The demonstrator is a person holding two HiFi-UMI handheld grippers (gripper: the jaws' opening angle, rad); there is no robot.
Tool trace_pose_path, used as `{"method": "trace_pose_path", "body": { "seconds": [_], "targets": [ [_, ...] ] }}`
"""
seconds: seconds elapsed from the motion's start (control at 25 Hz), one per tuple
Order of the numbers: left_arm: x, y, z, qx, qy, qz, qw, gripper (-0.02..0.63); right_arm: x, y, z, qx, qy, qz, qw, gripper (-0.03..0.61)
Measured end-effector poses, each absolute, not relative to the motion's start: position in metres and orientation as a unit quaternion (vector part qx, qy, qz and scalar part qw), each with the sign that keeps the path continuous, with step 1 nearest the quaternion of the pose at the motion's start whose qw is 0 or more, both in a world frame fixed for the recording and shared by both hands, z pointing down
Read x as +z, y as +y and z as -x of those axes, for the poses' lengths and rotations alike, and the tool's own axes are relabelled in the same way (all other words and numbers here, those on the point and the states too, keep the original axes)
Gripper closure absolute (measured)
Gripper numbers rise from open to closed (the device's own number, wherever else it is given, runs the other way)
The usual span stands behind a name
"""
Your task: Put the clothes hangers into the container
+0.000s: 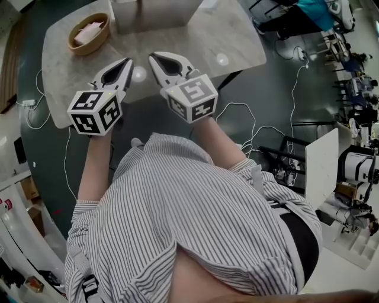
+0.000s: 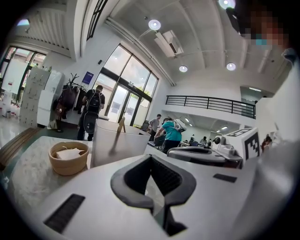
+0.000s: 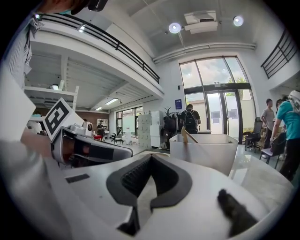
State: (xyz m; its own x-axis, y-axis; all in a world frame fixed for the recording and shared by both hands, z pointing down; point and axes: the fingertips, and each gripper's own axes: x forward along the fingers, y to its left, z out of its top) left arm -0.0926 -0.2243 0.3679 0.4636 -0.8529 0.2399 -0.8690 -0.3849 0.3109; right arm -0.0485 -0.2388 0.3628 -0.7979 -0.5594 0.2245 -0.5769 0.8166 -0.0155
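A white translucent container (image 1: pixel 155 13) stands at the far side of the marble table (image 1: pixel 231 41). A wooden hanger (image 2: pixel 121 127) stands inside it, its top poking above the rim; the same hanger (image 3: pixel 188 136) shows in the right gripper view. My left gripper (image 1: pixel 127 61) and right gripper (image 1: pixel 153 57) hover side by side over the table's near part, short of the container (image 2: pixel 117 145). Both point towards it. Each is shut with nothing between its jaws. The left gripper (image 2: pixel 151 157) sees the right one beside it, and the right gripper (image 3: pixel 151 158) sees the left.
A wooden bowl (image 1: pixel 89 32) holding a folded white cloth sits at the table's far left, left of the container. Cables trail across the dark floor (image 1: pixel 260 118). Several people stand by the glass doors (image 3: pixel 215 112) in the background. White equipment (image 1: pixel 355 171) stands at the right.
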Motion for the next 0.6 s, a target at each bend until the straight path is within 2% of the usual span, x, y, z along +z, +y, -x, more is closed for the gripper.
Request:
{"method": "trace_pose_path", "body": {
  "seconds": [0.6],
  "targets": [
    [0.3732,-0.2236,0.0911,0.023,-0.511,-0.834,0.206,0.603,0.3587,-0.2402,0.0521,0.013,-0.954,-0.273,0.123,0.565]
  ]
}}
